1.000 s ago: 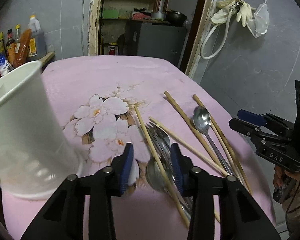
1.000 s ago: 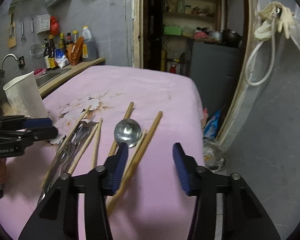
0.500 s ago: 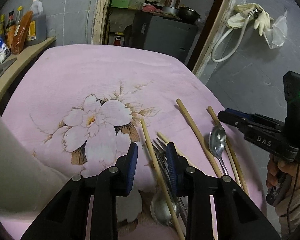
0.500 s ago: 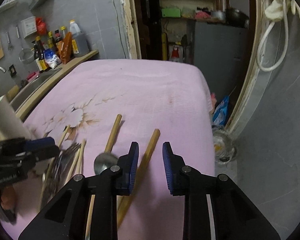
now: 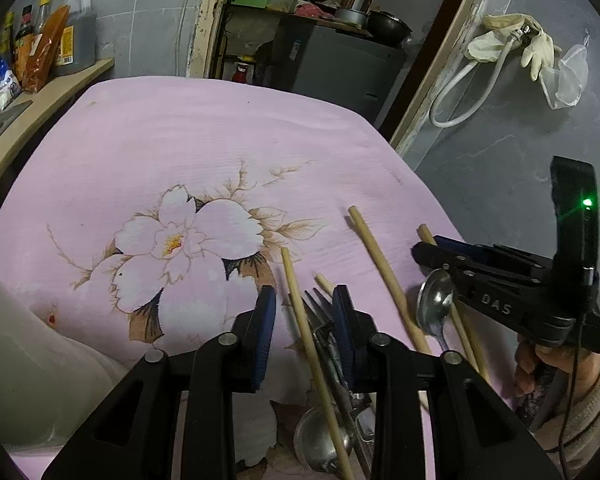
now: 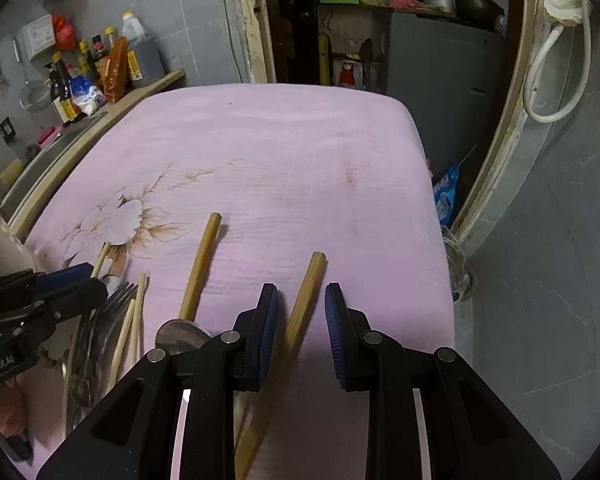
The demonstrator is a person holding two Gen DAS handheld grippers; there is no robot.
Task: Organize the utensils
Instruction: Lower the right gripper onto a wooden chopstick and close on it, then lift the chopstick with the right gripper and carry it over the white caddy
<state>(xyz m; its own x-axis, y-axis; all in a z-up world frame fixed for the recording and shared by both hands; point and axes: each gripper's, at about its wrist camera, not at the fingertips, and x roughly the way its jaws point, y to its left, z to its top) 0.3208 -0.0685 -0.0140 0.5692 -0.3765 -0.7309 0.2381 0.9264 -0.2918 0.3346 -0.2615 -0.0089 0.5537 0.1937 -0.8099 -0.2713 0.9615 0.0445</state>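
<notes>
Two narrowed claws, left gripper (image 5: 304,312) and right gripper (image 6: 301,312), each straddle an ungripped tan wooden chopstick (image 6: 300,312), which could roll aside untouched.

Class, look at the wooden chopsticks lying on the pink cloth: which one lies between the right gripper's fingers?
The rightmost chopstick, nearest the cloth's right edge. It runs up between the right gripper's blue pads; the others lie left of that gripper, toward the spoon.

left wrist: close, angled down over table (image 5: 180,128) | right wrist: same | shared: chopsticks (image 5: 384,276)
</notes>
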